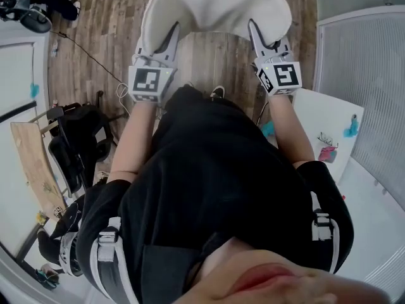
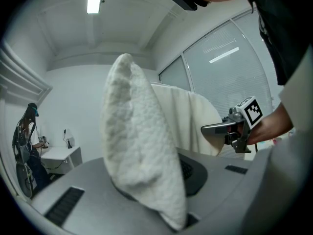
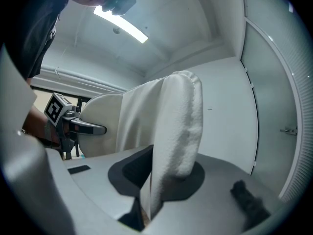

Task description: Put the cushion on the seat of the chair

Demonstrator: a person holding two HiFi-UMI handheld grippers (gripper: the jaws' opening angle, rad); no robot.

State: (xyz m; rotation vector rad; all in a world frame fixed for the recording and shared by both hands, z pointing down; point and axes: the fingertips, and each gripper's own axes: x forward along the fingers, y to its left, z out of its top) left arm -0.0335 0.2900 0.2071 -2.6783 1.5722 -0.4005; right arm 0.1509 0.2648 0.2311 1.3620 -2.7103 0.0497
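Observation:
A white fleecy cushion (image 1: 215, 8) hangs in the air in front of the person, above a wooden floor, held at its two near corners. My left gripper (image 1: 173, 31) is shut on the cushion's left corner; in the left gripper view the cushion (image 2: 139, 155) is pinched between the grey jaws. My right gripper (image 1: 253, 28) is shut on the right corner, where the cushion (image 3: 173, 136) is squeezed between its jaws. Each gripper view shows the other gripper at the far side: the right gripper (image 2: 210, 129) and the left gripper (image 3: 98, 129). No chair seat is in view.
A wooden floor (image 1: 101, 37) lies below the cushion. A black wheeled stand (image 1: 76, 144) stands at the left, a wooden board (image 1: 35, 163) beside it. A white table (image 1: 326, 125) sits at the right, next to a frosted glass wall (image 1: 367, 75). Another person (image 2: 27, 141) stands far off.

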